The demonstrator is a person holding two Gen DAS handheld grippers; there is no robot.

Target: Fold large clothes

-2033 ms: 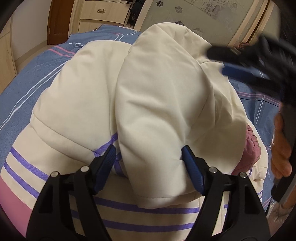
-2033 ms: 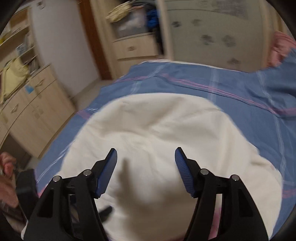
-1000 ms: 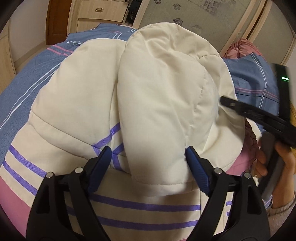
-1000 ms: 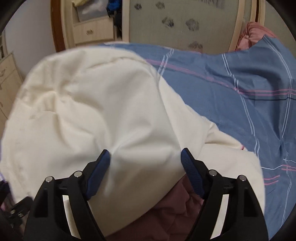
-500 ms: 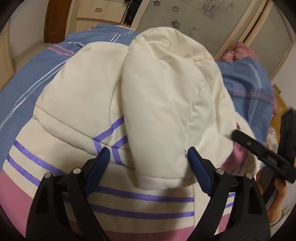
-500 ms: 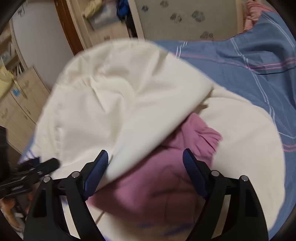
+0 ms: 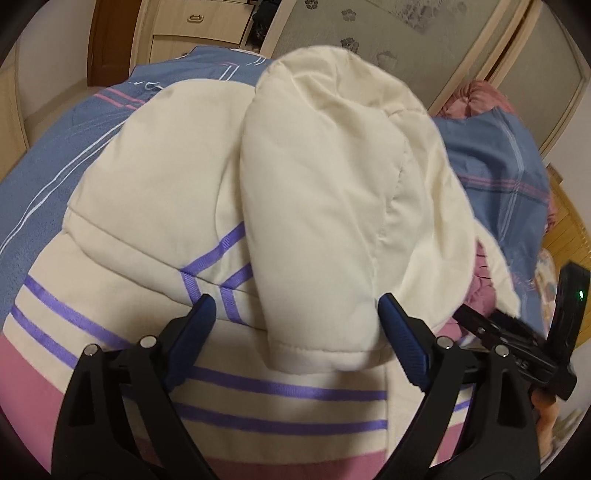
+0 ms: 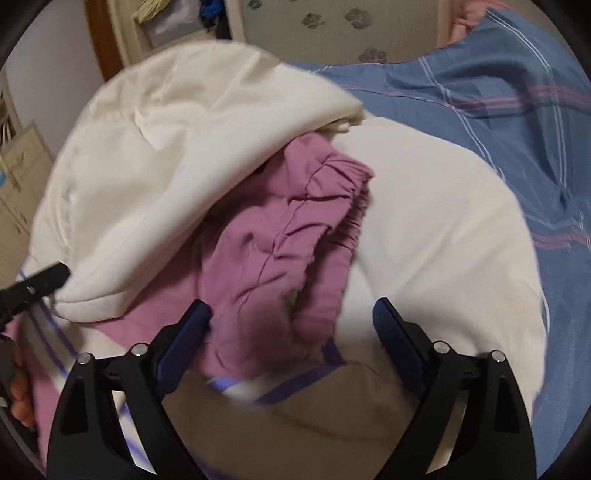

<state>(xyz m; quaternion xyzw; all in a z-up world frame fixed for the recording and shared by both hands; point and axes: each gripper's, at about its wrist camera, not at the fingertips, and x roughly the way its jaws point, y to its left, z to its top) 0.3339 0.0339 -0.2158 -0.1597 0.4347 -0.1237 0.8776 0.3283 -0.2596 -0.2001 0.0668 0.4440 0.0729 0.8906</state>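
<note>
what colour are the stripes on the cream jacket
Purple stripes on the jacket, clearest in the left wrist view.

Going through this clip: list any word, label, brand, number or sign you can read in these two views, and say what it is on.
None can be read. The cream padded jacket carries only purple stripes, the blue bedsheet only pink and white lines, and the wardrobe doors only a paw-print pattern. The right claw shows a green light, no lettering.

A blue bedspread [image 7: 498, 155] with pink and white stripes lies before me. Beyond it I see a wooden drawer cabinet [image 7: 199, 26] and frosted sliding doors [image 7: 424, 40] with flower prints.
</note>
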